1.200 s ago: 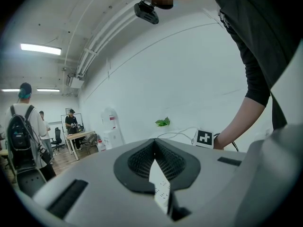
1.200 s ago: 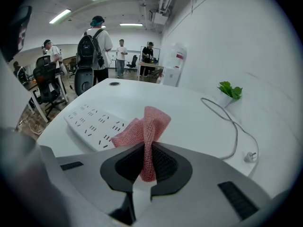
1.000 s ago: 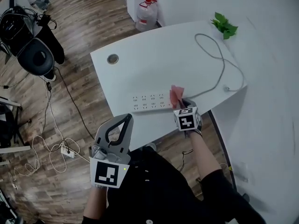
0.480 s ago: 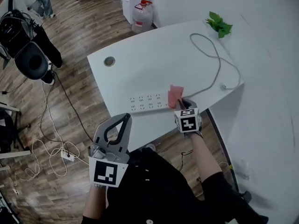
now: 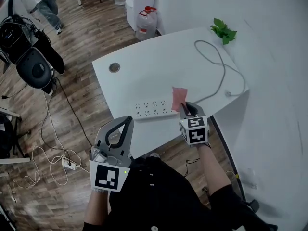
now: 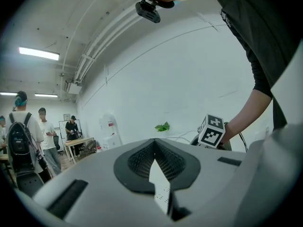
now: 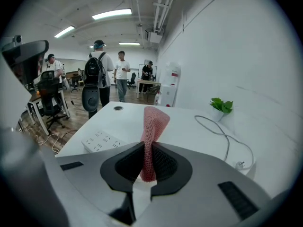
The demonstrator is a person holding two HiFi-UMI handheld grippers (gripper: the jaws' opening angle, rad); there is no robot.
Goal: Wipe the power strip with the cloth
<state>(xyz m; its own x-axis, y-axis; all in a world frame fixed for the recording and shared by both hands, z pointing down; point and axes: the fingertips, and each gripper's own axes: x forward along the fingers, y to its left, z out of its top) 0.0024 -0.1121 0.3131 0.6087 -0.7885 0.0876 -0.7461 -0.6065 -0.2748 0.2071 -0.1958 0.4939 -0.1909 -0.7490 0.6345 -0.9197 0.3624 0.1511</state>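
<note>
we have the cloth (image 7: 153,125) in hand. the right gripper (image 7: 146,151) is pinching the pink knit cloth low down, and its free end stands up ahead of the jaws, off the table (image 5: 144,76). in the head view the right gripper (image 5: 185,109) sits at the near edge of the table, with the cloth (image 5: 178,98) just at the right end of the power strip (image 5: 155,109). in the right gripper view the power strip (image 7: 101,141) lies flat to the left of the cloth, with a strip of bare table between them, so we judge the cloth isn't pressing on it now.

the left gripper (image 6: 154,143) is pressed together at the tips and holds nothing. in the head view the left gripper (image 5: 126,121) hangs in front of the table edge, well clear of the strip.

the grey cable (image 5: 217,64) loops across the far right of the table, past a small green plant (image 5: 222,31).

so 1 step looks done: the cloth is gripped and brought to the strip. what we reckon is left is laying the cloth down on the sockets and drawing it along the whole length. the strip's top shows no marks, so we can't tell how much has been wiped.
</note>
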